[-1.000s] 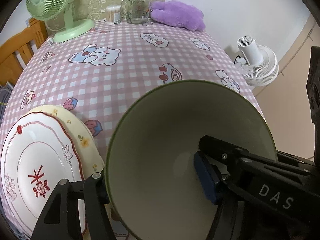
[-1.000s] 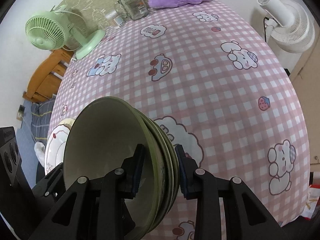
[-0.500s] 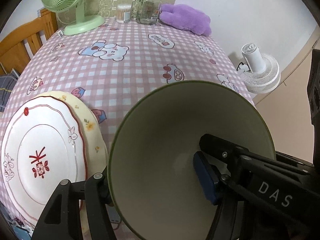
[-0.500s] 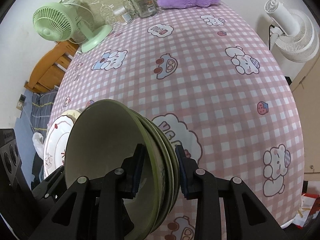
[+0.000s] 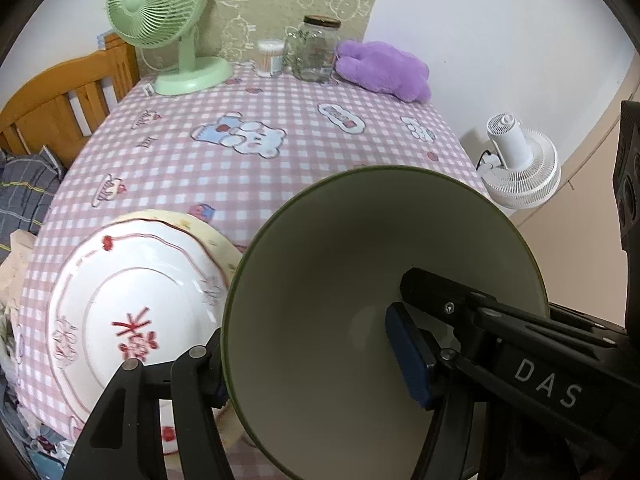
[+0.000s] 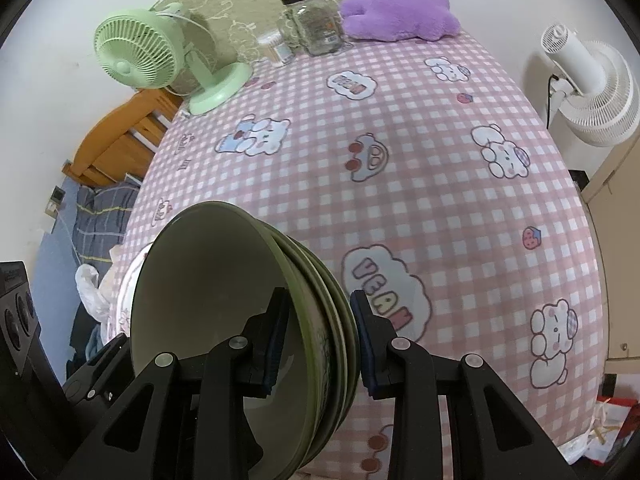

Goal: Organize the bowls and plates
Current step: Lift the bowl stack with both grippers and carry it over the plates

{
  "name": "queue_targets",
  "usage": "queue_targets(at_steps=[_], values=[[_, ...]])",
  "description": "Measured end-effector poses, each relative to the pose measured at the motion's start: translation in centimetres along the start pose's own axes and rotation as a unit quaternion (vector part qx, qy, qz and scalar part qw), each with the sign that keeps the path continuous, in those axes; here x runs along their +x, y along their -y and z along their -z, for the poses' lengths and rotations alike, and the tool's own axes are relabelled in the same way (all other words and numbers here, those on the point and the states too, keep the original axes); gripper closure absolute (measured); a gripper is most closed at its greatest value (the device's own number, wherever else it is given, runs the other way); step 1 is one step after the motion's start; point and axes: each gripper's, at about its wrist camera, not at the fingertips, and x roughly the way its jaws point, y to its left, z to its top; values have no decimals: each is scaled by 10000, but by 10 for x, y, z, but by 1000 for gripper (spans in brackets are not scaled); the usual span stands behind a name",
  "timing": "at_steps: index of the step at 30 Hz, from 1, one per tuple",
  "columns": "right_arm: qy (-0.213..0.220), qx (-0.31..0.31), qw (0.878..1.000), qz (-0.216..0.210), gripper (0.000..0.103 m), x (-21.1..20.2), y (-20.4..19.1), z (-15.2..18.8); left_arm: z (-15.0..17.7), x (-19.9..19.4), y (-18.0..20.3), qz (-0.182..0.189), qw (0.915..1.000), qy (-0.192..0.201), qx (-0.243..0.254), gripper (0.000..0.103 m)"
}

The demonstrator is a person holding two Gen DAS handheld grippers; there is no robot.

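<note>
1. My right tongs [image 6: 318, 340] are clamped across the rims of a stack of green bowls [image 6: 224, 304], one pad inside the top bowl, the other against the outermost rim.
2. My left tongs [image 5: 312, 364] grip the same stack [image 5: 360, 300], one pad inside, one outside.
3. The bowls are tilted above the pink checked bench [image 6: 400, 184].
4. Two stacked plates [image 5: 132, 300] lie at the bench's near left.

Nested green-rimmed bowls [image 6: 224, 304] tilted on edge, white red-patterned plate [image 5: 132, 312] atop cream plate [image 5: 200, 226] on tablecloth
</note>
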Motion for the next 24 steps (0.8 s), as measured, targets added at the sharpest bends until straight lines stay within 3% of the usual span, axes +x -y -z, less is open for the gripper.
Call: queue_targets(at_steps=[24], values=[[222,225,9994,123,68,14,-117,6,-10,-37,-113,179,9994,-33,307,38]])
